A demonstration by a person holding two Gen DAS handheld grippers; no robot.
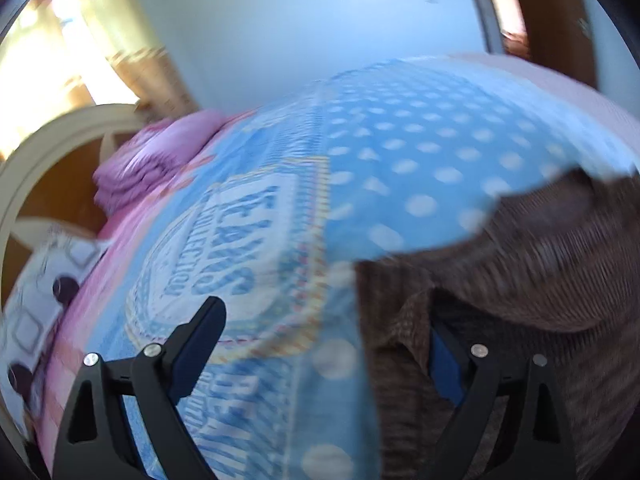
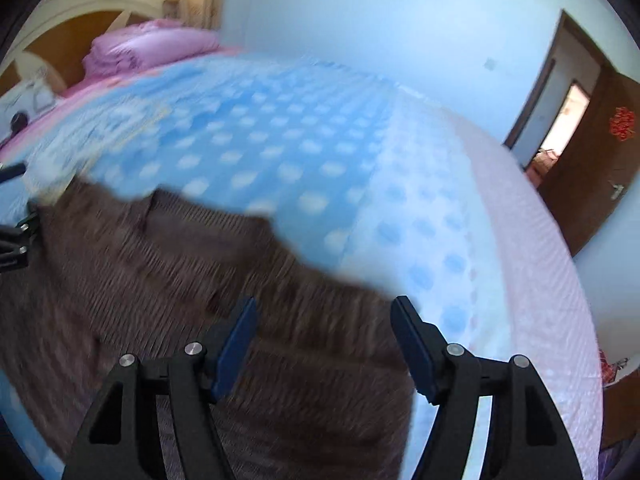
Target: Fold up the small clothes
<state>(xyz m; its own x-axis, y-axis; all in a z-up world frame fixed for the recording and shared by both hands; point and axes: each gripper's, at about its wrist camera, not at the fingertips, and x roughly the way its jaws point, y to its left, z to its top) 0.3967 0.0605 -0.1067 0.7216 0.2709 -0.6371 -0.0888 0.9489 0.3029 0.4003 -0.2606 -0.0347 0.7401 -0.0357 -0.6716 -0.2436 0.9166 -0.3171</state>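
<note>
A brown ribbed knit garment (image 2: 192, 272) lies spread on a blue bedspread with white dots (image 2: 280, 136). In the left wrist view the garment (image 1: 540, 280) fills the lower right. My left gripper (image 1: 324, 320) is open; its left finger is over the bedspread (image 1: 400, 152) and its right finger is partly hidden under a fold of the garment. My right gripper (image 2: 324, 316) is open, both fingers over the garment's right part, empty. The left gripper (image 2: 16, 220) shows at the garment's left edge in the right wrist view. Both views are motion-blurred.
Pink folded bedding (image 1: 152, 160) and a cream headboard (image 1: 48, 148) stand at the bed's head. A patterned pillow (image 1: 36, 300) lies at the left. A brown door (image 2: 592, 152) stands open on the right beside a pale blue wall (image 2: 360, 20).
</note>
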